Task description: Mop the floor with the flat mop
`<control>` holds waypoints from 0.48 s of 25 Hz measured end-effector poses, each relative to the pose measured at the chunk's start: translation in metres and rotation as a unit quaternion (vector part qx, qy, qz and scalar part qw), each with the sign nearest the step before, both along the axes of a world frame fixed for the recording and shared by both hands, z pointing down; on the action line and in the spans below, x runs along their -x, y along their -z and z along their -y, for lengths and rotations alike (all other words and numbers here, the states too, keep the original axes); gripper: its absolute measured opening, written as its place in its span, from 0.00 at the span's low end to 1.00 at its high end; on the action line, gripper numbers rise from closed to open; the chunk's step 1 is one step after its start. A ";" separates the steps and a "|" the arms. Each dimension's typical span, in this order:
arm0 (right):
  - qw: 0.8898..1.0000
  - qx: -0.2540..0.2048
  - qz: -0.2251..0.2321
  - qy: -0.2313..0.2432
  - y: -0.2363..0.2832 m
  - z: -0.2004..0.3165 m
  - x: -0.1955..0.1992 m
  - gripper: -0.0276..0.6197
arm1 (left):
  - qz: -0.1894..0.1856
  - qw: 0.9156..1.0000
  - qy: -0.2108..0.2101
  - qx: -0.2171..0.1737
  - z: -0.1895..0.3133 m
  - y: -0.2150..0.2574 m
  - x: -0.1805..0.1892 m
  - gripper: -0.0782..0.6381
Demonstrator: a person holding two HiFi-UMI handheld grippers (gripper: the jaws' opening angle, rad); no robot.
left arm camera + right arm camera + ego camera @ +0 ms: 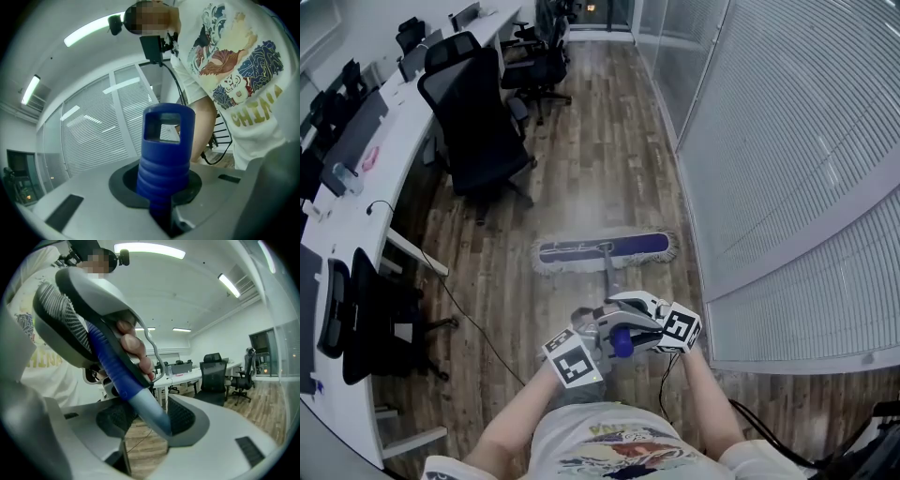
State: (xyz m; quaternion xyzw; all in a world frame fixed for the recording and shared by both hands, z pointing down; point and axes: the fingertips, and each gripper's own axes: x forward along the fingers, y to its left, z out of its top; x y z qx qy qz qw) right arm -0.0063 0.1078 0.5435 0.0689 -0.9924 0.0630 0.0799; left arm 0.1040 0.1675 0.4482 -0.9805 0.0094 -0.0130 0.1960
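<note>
The flat mop's blue head [605, 251] with its pale fringe lies flat on the wood floor ahead of me. Its shaft [609, 277] rises toward my two grippers. My left gripper [614, 345] [164, 199] is shut on the ribbed blue handle end [166, 150]. Just below it, my right gripper [617, 311] [143, 423] stands open around the grey shaft [147, 411]. The shaft leans against one pad, and floor shows between it and the other. In the right gripper view the left gripper's body [70, 319] and a hand [133, 348] sit above.
A long white desk [366, 183] with monitors runs down the left. A black office chair [478, 127] stands just beyond the mop, another [352, 319] at near left. A cable [473, 323] trails over the floor. A glass wall with blinds [787, 159] bounds the right.
</note>
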 end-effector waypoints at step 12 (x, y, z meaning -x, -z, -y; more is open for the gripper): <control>1.000 0.005 0.003 -0.011 -0.001 0.094 0.026 0.35 | 0.002 1.000 -0.008 -0.001 0.092 -0.006 0.026 0.15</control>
